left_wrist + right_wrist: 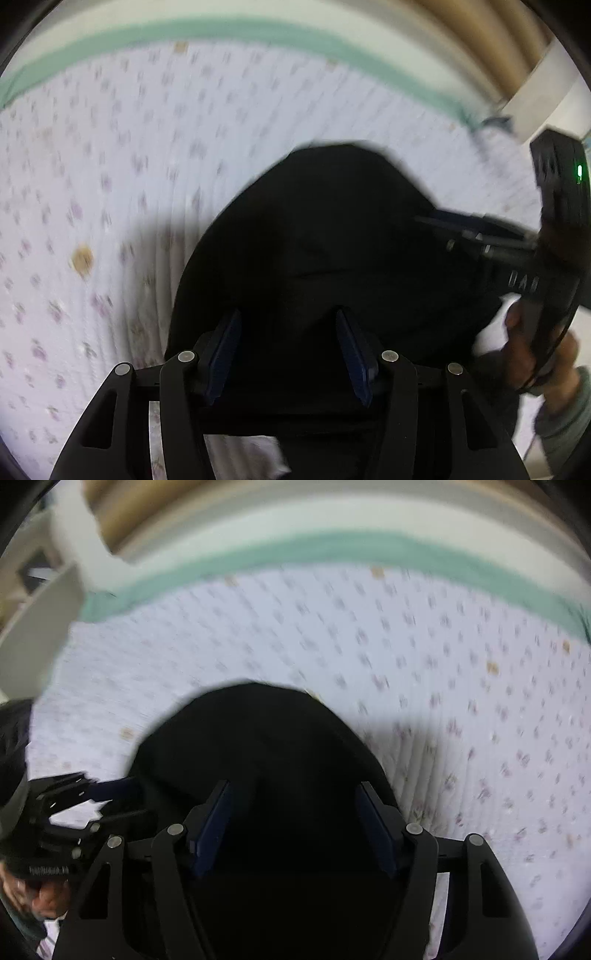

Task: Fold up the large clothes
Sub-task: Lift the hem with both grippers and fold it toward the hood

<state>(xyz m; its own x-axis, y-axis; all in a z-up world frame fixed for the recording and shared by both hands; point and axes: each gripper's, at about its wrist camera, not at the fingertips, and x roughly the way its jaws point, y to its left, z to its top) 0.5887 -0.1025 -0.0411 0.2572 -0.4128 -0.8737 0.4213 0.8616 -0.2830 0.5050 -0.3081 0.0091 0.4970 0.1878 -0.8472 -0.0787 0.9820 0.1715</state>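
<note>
Pads (225,354) of dark blue, flat and slab-like, line the black jointed fingers of the left tool (288,354), which stands spread, with dark cloth showing in the gap but nothing pinched. The right tool (295,830) has the same build, black linkage with round silver pins, and is likewise spread, its blue pads clear of the fabric beneath them. Below both lies the black garment (314,229), a soft matte mound with a rounded outline and a few shallow creases, resting on the bed sheet (110,166); in the right wrist view it fills the middle and reaches up toward 12 o'clock. The sheet is pale lavender-white, finely ribbed, printed with small purple flowers and a few tan blotches, and runs out to a mint-green band (258,35) along its far edge at 12 o'clock. In the left wrist view the right tool juts in at 3 o'clock over the garment's edge, a green light glowing on its body, gripped by a hand (535,354) with a grey sleeve at 4 o'clock. Everything is blurred, so finer weave cannot be told.
</note>
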